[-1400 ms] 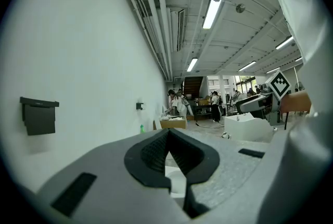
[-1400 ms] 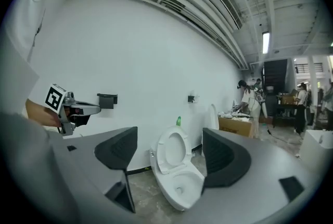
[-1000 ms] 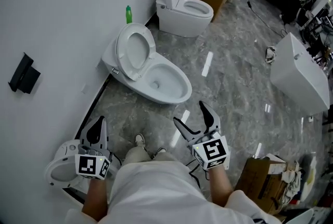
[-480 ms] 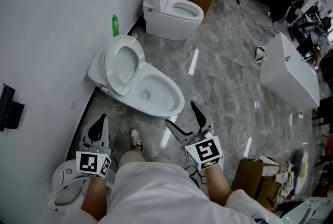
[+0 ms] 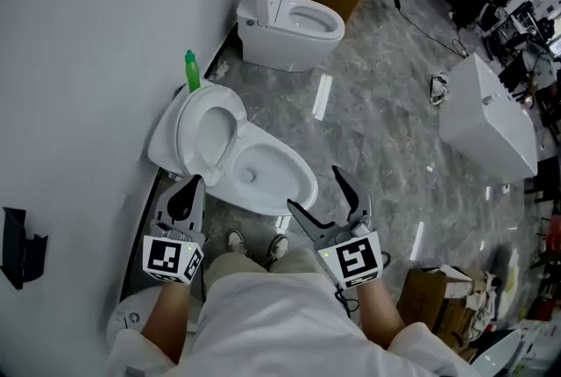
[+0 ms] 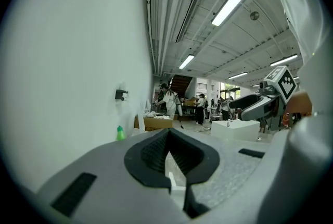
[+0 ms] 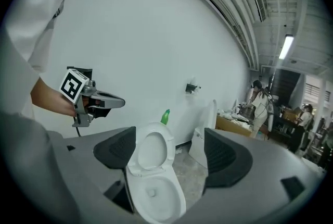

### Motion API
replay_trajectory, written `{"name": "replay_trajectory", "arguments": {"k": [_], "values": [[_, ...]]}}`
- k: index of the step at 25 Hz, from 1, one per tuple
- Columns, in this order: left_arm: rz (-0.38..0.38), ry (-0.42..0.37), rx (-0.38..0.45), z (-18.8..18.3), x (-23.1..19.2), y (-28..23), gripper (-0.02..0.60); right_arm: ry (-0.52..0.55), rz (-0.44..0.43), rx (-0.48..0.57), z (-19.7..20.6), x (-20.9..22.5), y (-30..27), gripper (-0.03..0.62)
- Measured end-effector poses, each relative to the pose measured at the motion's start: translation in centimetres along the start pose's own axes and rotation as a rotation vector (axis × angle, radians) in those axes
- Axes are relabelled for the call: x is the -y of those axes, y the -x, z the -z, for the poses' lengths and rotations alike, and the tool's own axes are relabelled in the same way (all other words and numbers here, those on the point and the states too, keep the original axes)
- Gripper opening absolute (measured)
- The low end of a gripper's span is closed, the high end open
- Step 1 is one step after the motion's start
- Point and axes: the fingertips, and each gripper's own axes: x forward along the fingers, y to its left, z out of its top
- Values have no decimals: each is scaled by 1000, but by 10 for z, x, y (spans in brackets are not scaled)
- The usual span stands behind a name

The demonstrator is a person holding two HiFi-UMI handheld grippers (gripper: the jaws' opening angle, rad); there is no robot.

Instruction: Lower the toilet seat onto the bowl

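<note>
Closer now: your left gripper [image 5: 188, 191] fingers meet, right gripper's [image 5: 314, 188] spread, empty; a slipped toilet seat [image 5: 217, 102] could slam the bowl [image 5: 298, 165].

The right gripper [image 7: 170, 154] presents its jaws wide apart with nothing gripped, framing a white ceramic toilet bowl [image 7: 176, 198] whose white oval toilet seat [image 7: 156, 128] stands raised, a green plastic bottle [image 7: 165, 116] just behind.

In the head view, the left gripper [image 5: 193, 184] covers the toilet seat's [image 5: 209, 103] lower edge. A white fixture [image 5: 127, 318] is mostly hidden behind the person's forearm [image 5: 165, 323]. The frame's edge cuts off the black wall bracket [image 5: 22, 248]. The distant people [image 6: 169, 98] are too small to tell apart.
</note>
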Motion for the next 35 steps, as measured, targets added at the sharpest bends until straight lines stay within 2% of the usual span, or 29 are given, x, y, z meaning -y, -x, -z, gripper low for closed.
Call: {"name": "replay_trajectory", "arguments": {"k": [4,7,10,13,19,26,31,35], "values": [[-28,-26,0,-12,-2,-30,3,-31,-34,17,3,28,-27,379],[-99,-18,-13,-14,-8,-35,3,-18,-92,10,14,43,-51,379],[-162,-47,-20,-24,-13,-34,3,1,-155,-5,23,55,-70,380],[-235,-54,-9,-30,-25,-33,3,64,-234,-17,27,56,-98,380],[-342,-3,-32,-5,-46,-25,3,201,-393,-29,27,32,-172,380],[-389,44,-64,26,-60,-22,3,338,-515,-32,24,-2,-243,379],[-384,55,-67,39,-69,-28,3,419,-601,-81,36,-31,-298,379],[-380,60,-62,48,-77,-31,3,529,-640,-115,49,-52,-329,380]]}}
